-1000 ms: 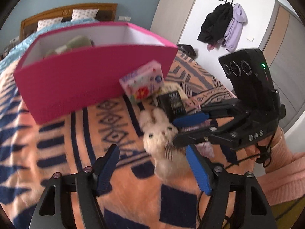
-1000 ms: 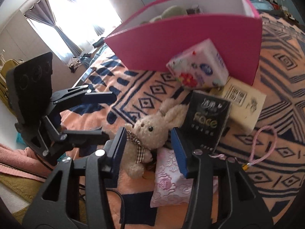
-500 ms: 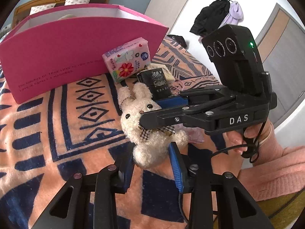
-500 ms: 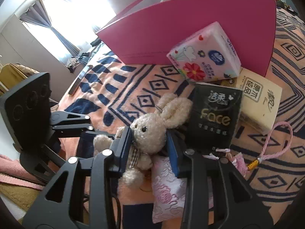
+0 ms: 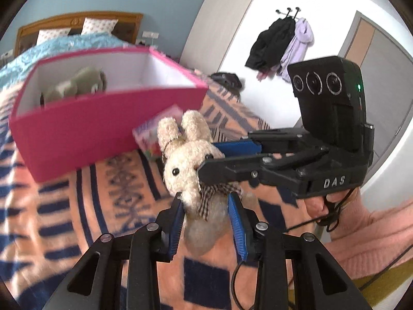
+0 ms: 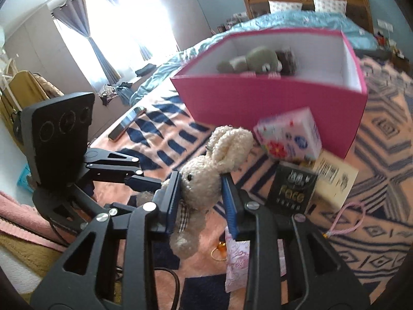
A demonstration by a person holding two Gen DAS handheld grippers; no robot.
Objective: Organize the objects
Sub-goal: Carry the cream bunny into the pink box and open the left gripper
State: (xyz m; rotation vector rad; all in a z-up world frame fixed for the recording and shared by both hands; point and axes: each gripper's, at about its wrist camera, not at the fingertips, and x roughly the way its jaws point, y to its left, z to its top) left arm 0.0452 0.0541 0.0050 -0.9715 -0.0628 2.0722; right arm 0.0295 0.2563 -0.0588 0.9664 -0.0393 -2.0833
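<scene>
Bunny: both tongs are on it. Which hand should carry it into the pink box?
Right, probably. The right tongs clamp the bunny at the head, closing further, with the pink box open ahead. The left tongs pinch only its lower body.

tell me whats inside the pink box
A grey-green plush toy lies inside the pink box, with something dark brown beside it. The near wall hides the box floor.

Both grippers, left (image 5: 206, 222) and right (image 5: 209, 155), clamp plush bunny (image 5: 188, 160) (right still tightening) before pink box (image 5: 85, 126).
</scene>
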